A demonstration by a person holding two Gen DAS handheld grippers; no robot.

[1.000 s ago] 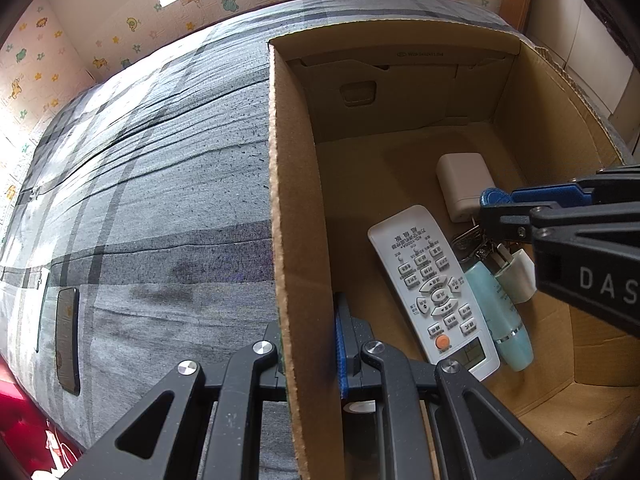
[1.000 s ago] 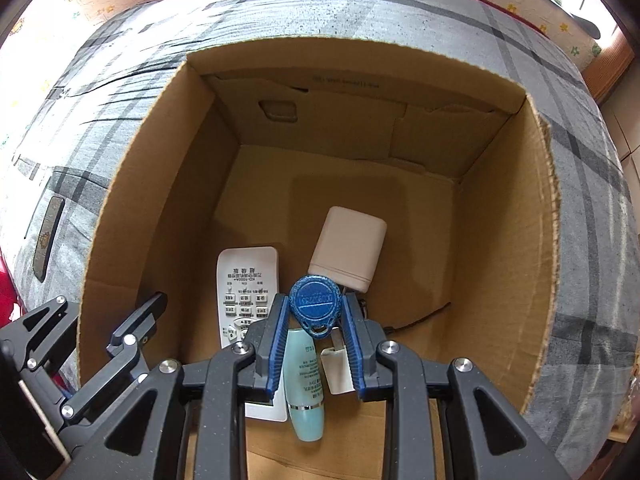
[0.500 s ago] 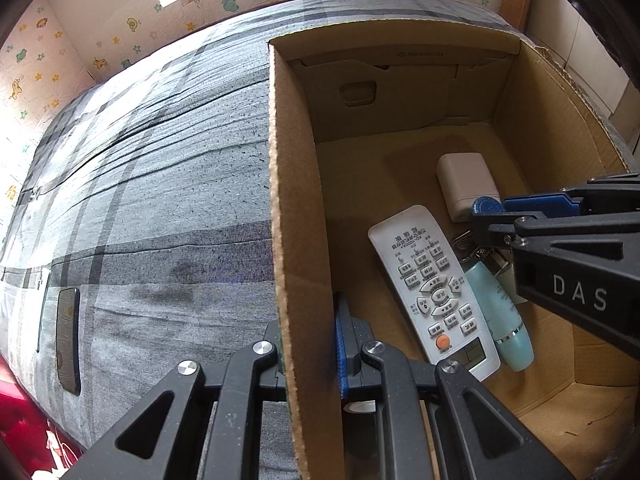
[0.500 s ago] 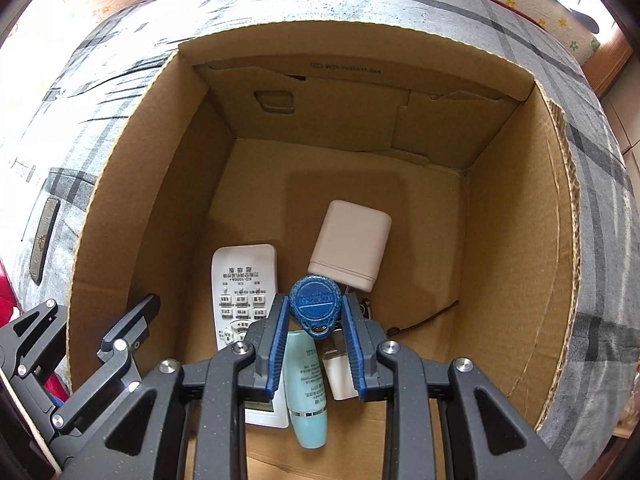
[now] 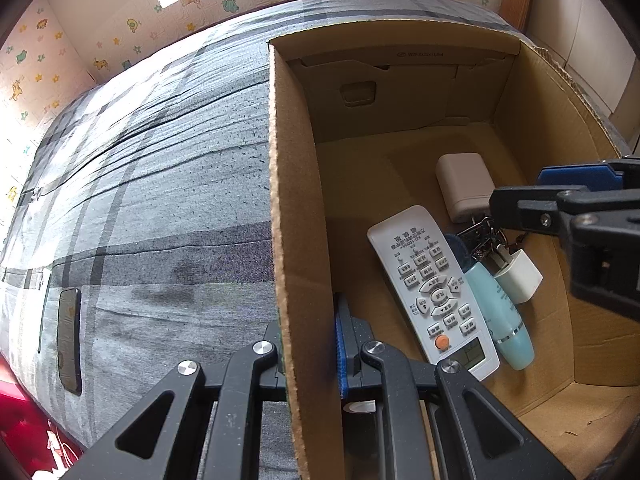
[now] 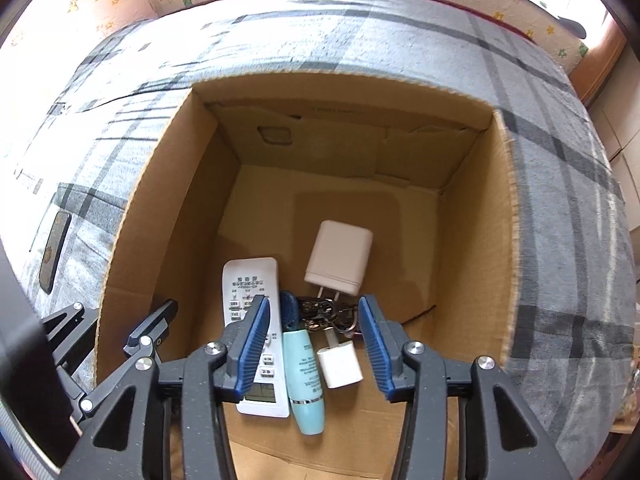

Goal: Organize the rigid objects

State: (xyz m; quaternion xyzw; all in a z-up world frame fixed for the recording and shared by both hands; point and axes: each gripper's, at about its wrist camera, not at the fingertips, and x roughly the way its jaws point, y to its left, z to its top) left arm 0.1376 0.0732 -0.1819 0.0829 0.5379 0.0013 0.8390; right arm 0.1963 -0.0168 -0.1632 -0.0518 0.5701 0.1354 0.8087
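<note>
An open cardboard box stands on the bed. My left gripper is shut on the box's left wall. On the box floor lie a white remote, a teal bottle, a small white plug, a beige charger and a key bunch with a blue tag. My right gripper is open and empty above them; it also shows at the right in the left wrist view.
The bed has a grey plaid cover. A dark phone lies on it left of the box. A wall with cartoon stickers runs behind the bed.
My right gripper has opened and let go of the blue-tagged keys, which now lie among the things in the box. It has also risen. My left gripper has not moved.
</note>
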